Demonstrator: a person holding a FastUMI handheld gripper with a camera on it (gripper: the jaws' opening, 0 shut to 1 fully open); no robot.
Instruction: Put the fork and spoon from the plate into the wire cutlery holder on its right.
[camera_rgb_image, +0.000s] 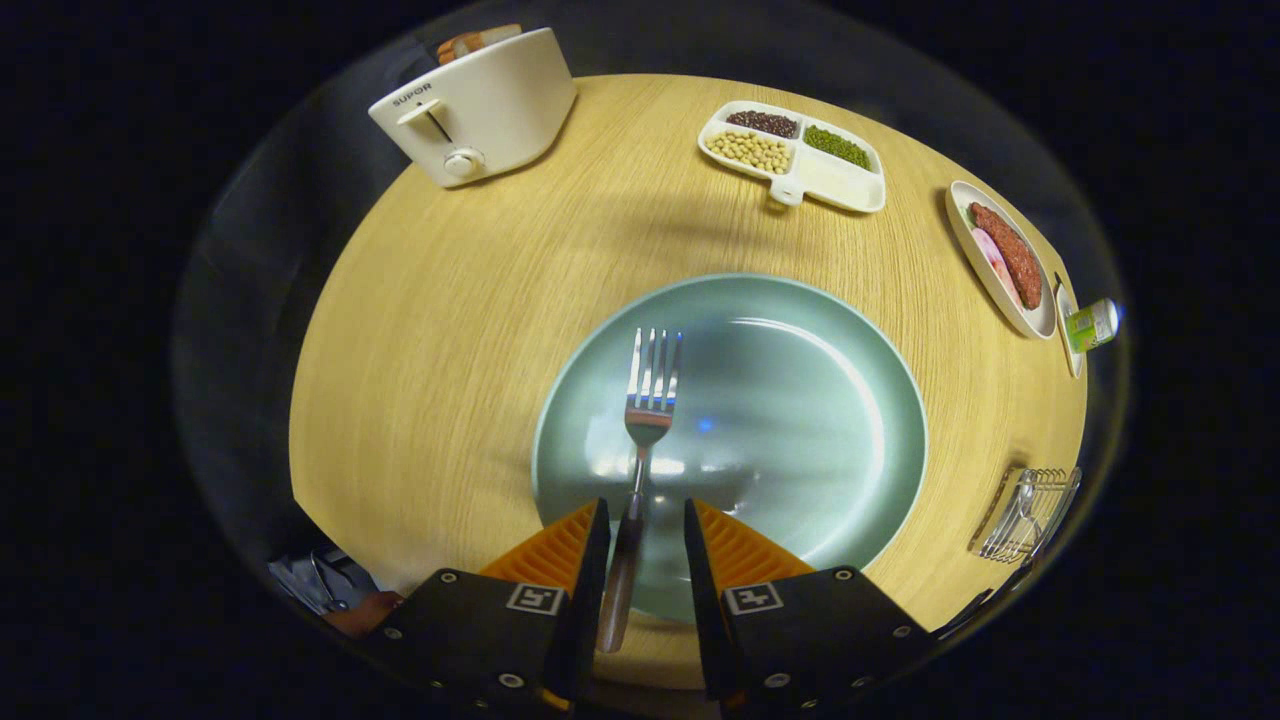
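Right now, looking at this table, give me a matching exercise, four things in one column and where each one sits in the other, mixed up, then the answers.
Things:
1. fork
2. toaster
3. divided dish
4. wire cutlery holder

Places:
A. far across the table, holding beans in its compartments
B. beside the green plate, on its right
C. on the green plate, handle between the open gripper fingers
D. far edge of the table, beyond the plate to the left

Pairs: 1-C, 2-D, 3-A, 4-B
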